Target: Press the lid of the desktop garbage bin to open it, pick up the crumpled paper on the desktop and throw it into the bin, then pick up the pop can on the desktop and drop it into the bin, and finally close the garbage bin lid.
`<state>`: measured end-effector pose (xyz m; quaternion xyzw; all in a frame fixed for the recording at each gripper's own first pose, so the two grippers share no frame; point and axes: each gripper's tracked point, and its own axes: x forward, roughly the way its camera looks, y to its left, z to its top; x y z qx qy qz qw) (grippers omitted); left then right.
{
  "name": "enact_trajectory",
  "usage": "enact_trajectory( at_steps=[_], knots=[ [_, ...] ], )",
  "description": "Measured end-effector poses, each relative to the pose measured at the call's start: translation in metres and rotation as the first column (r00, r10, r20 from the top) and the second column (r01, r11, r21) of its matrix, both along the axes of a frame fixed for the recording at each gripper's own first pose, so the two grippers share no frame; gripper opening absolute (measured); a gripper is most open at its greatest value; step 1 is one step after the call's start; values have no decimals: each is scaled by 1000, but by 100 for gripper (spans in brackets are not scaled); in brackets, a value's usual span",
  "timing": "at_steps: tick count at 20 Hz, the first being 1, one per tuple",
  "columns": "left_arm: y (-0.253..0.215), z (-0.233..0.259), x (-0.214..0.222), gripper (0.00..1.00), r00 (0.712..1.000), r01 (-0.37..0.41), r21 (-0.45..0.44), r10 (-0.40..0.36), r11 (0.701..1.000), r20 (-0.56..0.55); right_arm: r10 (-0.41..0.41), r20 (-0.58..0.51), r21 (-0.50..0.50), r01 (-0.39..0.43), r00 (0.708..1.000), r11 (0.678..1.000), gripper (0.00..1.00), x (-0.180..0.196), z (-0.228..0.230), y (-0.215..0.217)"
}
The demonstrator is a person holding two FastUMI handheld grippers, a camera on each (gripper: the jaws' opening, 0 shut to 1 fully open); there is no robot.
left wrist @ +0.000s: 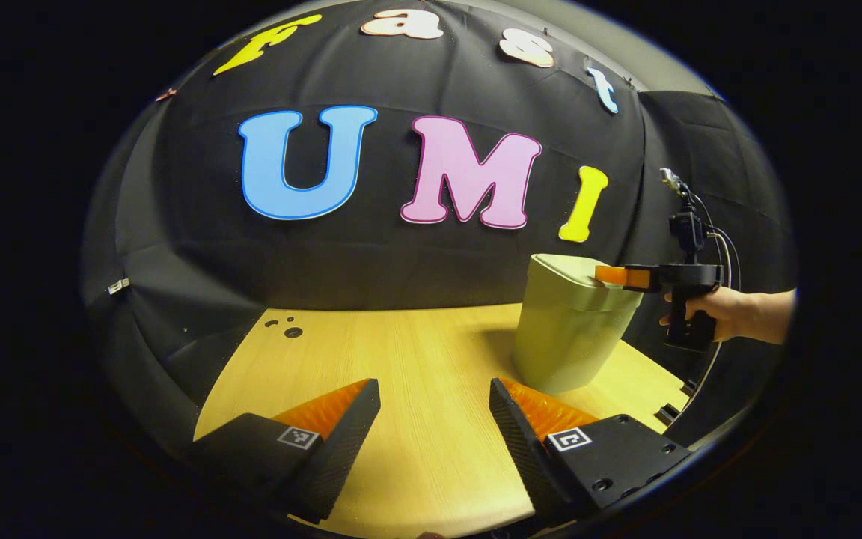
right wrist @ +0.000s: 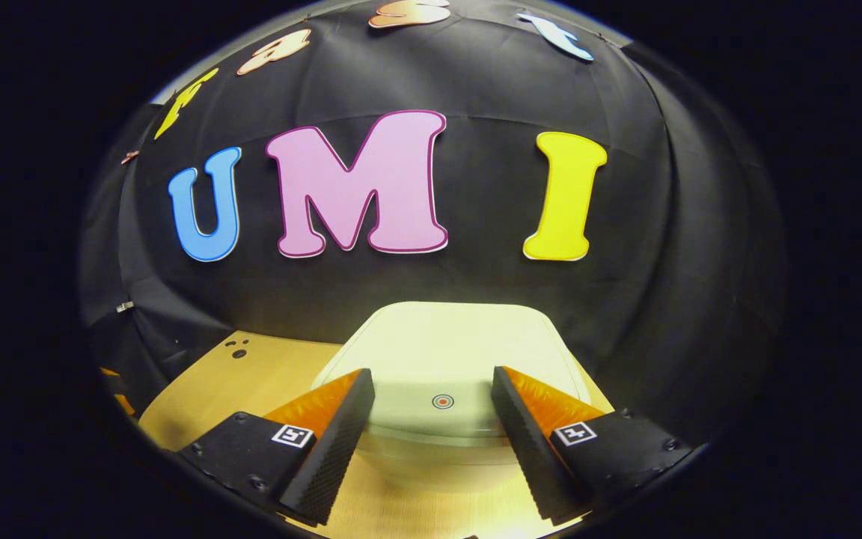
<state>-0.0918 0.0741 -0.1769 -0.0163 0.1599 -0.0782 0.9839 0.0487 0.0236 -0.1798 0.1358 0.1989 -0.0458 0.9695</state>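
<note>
The bin (left wrist: 569, 329) stands toward the back right of the bench (left wrist: 416, 352), close to the black cloth wall, and its lid (right wrist: 450, 352) is down flat, with a small round target mark (right wrist: 442, 402) near the front edge. In the right gripper view the right gripper (right wrist: 431, 419) hangs just above that lid, fingers spread wide to either side of the mark, gripping nothing; whether the tips touch the lid is hard to say. From the left gripper view it shows side-on at the bin's top right rim (left wrist: 622, 277), with a hand (left wrist: 723, 311) on its grip and the arm cut off at the edge. The left gripper (left wrist: 435, 408) sits low over bare bench, also spread wide and empty. A few dark holes (left wrist: 285, 328) dot the bench's far left corner. The bin's base is hidden behind the right gripper's fingers (right wrist: 326, 442).
</note>
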Motion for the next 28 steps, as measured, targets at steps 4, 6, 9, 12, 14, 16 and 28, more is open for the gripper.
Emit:
enact_trajectory(
  at_steps=[4,6,9,12,14,16,28],
  knots=[
    [-2,1,-1,95,1000,8,-11,-8,1000,2,-7,30,50,5,1000,999,100,1,10,-1],
    [-3,0,-1,95,1000,15,-17,-15,1000,-1,-16,49,38,14,999,999,100,2,17,-4],
    [-6,-2,4,95,1000,23,-25,-23,999,-2,-14,65,26,13,998,1000,100,-3,26,-4],
    [-8,-5,11,95,1000,21,-35,-21,999,0,-15,84,16,14,996,1000,100,-9,35,-3],
    [-10,-8,20,95,1000,16,-43,-16,999,1,-11,96,19,9,995,1000,100,-13,40,0],
    [-12,-6,26,95,1000,6,-52,-6,999,2,-1,109,20,-1,994,1000,100,-18,46,3],
    [-35,22,51,95,998,-39,-9,39,999,57,143,177,-63,-134,974,989,100,-75,75,31]
  ],
)
